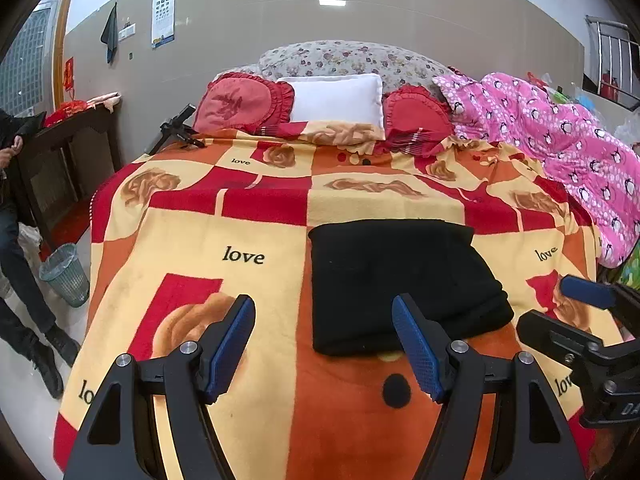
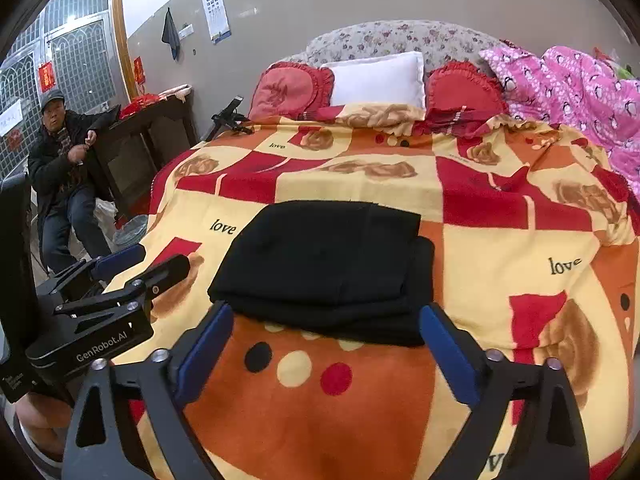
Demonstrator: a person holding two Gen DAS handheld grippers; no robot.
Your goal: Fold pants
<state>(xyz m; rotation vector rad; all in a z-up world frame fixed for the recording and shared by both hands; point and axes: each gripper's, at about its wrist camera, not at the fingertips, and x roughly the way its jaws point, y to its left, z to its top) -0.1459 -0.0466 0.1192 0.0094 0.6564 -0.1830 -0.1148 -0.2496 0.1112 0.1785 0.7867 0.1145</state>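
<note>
Bed blanket (image 1: pixel 240 240) carries folded black pants (image 2: pixel 328 268), lying just ahead of both tools; right tool (image 2: pixel 326 344) nearer, left tool (image 1: pixel 324 344) offset leftward. Both gape wide, empty.

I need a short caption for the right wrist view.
Folded black pants lie on a patterned blanket, in front of the open right gripper.

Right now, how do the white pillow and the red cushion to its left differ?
The white pillow is plain and rectangular; the red cushion is rounded, with a ruffled edge and a faint pattern on its face. The white pillow sits in the middle of the bed's head; the red cushion lies toward the left side, tilted. Both lean against the flowered headboard, with their lower edges at the top of the blanket.
</note>
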